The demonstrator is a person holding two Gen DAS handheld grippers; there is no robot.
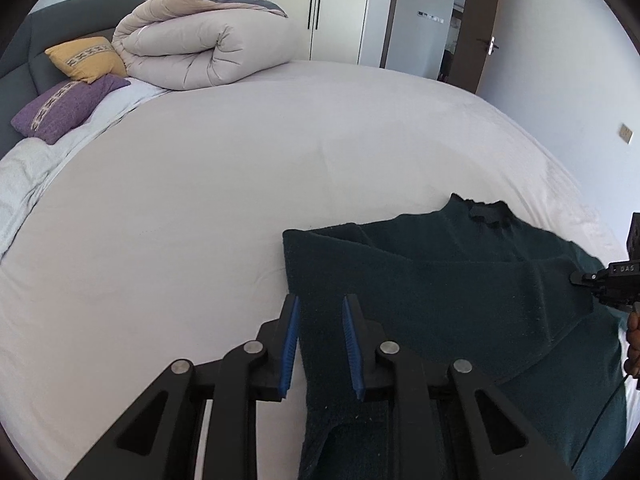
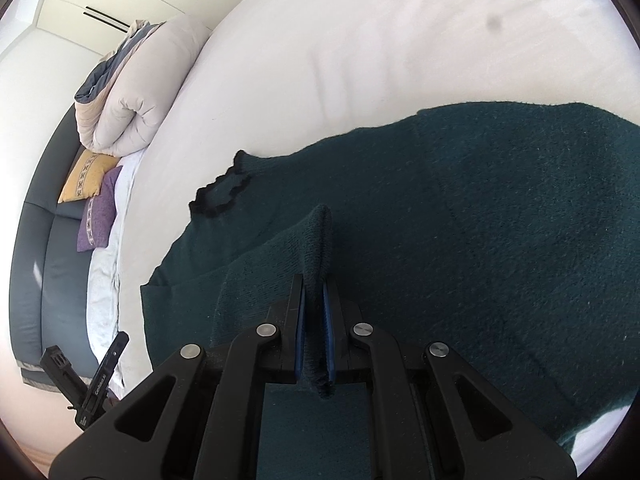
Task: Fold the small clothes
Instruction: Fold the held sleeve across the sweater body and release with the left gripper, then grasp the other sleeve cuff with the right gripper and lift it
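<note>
A: Pads first. The right gripper (image 2: 314, 296) has its blue pads (image 2: 301, 336) pinched tight on a raised fold of the dark green sweater (image 2: 500, 240); the knit stands up between them as a narrow ridge.

B: And the left gripper (image 1: 320, 312)?

A: Its blue pads (image 1: 290, 344) stand a little apart, with a strip of the sweater's edge running between them. Whether they press on the cloth or only straddle it, I cannot tell.

B: Where does the sweater lie?

A: On the white bed sheet (image 1: 200, 200), spread flat, near the edge closest to both grippers. One part is folded over the body. Its neck opening, trimmed in black, points away from the grippers, toward the middle of the sheet.

B: Can each gripper be seen from the other?

A: Yes. In the left wrist view the right gripper's black tip reaches in at the sweater's right side, gripping the fabric, with part of a hand (image 1: 633, 340) behind it. In the right wrist view the left gripper shows only as a black body beyond the sweater's left side.

B: What lies farther off?

A: Beyond the sweater, at the far end of the sheet, sits a rolled beige duvet (image 1: 200, 48). Just beside it lie a yellow cushion (image 1: 86, 58) and a purple cushion (image 1: 64, 108), against a dark grey headboard (image 1: 24, 64). Pale wardrobe doors (image 1: 332, 8) stand behind the duvet.
</note>
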